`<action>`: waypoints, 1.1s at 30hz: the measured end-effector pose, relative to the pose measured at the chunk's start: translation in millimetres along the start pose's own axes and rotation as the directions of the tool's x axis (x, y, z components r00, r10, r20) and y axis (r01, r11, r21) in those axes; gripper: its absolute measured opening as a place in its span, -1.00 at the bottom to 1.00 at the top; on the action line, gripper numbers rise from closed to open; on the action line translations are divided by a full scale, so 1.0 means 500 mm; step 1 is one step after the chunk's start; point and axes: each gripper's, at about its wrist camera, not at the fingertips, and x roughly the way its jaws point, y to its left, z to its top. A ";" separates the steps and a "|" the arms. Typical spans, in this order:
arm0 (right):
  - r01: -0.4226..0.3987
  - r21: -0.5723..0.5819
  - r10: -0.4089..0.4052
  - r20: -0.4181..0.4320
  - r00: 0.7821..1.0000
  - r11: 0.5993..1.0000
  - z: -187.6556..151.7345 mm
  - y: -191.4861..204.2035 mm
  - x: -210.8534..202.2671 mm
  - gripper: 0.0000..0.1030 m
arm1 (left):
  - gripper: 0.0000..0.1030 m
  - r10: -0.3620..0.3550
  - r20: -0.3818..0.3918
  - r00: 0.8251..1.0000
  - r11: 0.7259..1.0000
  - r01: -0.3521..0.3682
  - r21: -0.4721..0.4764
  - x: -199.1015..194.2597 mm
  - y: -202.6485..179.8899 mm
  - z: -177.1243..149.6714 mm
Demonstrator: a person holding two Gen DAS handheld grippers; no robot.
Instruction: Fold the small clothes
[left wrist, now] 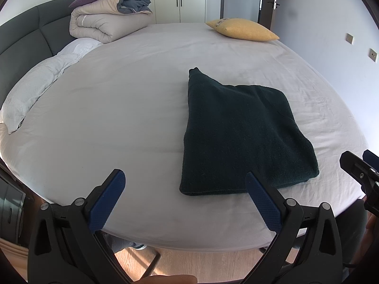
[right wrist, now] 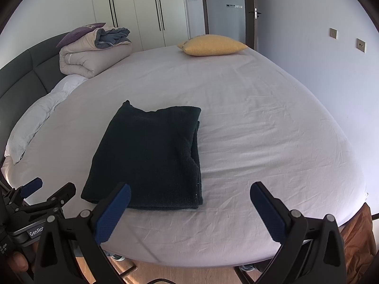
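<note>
A dark green knitted garment (left wrist: 241, 132) lies folded into a flat rectangle on the white bed sheet (left wrist: 132, 99), near the front edge. It also shows in the right wrist view (right wrist: 151, 156). My left gripper (left wrist: 184, 179) is open and empty, hovering over the front edge of the bed, just left of the garment's near edge. My right gripper (right wrist: 190, 191) is open and empty, hovering just right of the garment's near corner. Each gripper shows at the edge of the other's view: the right one (left wrist: 362, 168) and the left one (right wrist: 47, 189).
A rolled beige duvet (left wrist: 106, 21) with a purple cushion sits at the back left by the dark headboard (left wrist: 21, 37). A white pillow (left wrist: 40, 80) lies on the left. A yellow cushion (left wrist: 241, 29) lies at the back right. Wooden floor (left wrist: 201, 265) is below.
</note>
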 end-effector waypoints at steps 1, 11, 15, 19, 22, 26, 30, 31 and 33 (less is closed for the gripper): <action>0.000 0.000 0.000 0.000 1.000 1.000 0.000 0.000 0.000 1.00 | 1.00 0.000 0.000 1.000 1.000 0.000 0.000 0.000 0.000 0.000; 0.000 0.000 0.000 -0.001 1.000 1.000 0.000 0.001 -0.001 1.00 | 1.00 -0.001 -0.002 1.000 1.000 0.001 -0.002 0.000 -0.001 -0.001; -0.001 0.004 0.001 -0.005 1.000 1.000 -0.009 0.002 0.004 1.00 | 1.00 -0.004 -0.005 1.000 1.000 0.004 -0.001 0.002 0.000 -0.001; -0.001 0.004 0.001 -0.005 1.000 1.000 -0.011 0.002 0.004 1.00 | 1.00 -0.005 -0.006 1.000 1.000 0.005 0.000 0.003 -0.001 -0.002; -0.001 0.005 0.001 -0.005 1.000 1.000 -0.011 0.001 0.004 1.00 | 1.00 -0.005 -0.006 1.000 1.000 0.005 -0.001 0.003 0.000 -0.003; -0.001 0.006 0.001 -0.006 1.000 1.000 -0.012 0.001 0.004 1.00 | 1.00 -0.006 -0.006 1.000 1.000 0.006 0.000 0.002 0.000 -0.002; -0.001 0.006 0.001 -0.007 1.000 1.000 -0.014 0.002 0.004 1.00 | 1.00 -0.006 -0.006 1.000 1.000 0.006 0.000 0.003 0.001 -0.002; -0.001 0.006 0.001 -0.007 1.000 1.000 -0.013 0.001 0.004 1.00 | 1.00 -0.006 -0.006 1.000 1.000 0.006 -0.001 0.002 0.001 -0.002; -0.001 0.006 0.001 -0.008 1.000 1.000 -0.014 0.002 0.004 1.00 | 1.00 -0.006 -0.006 1.000 1.000 0.006 0.000 0.002 0.001 -0.001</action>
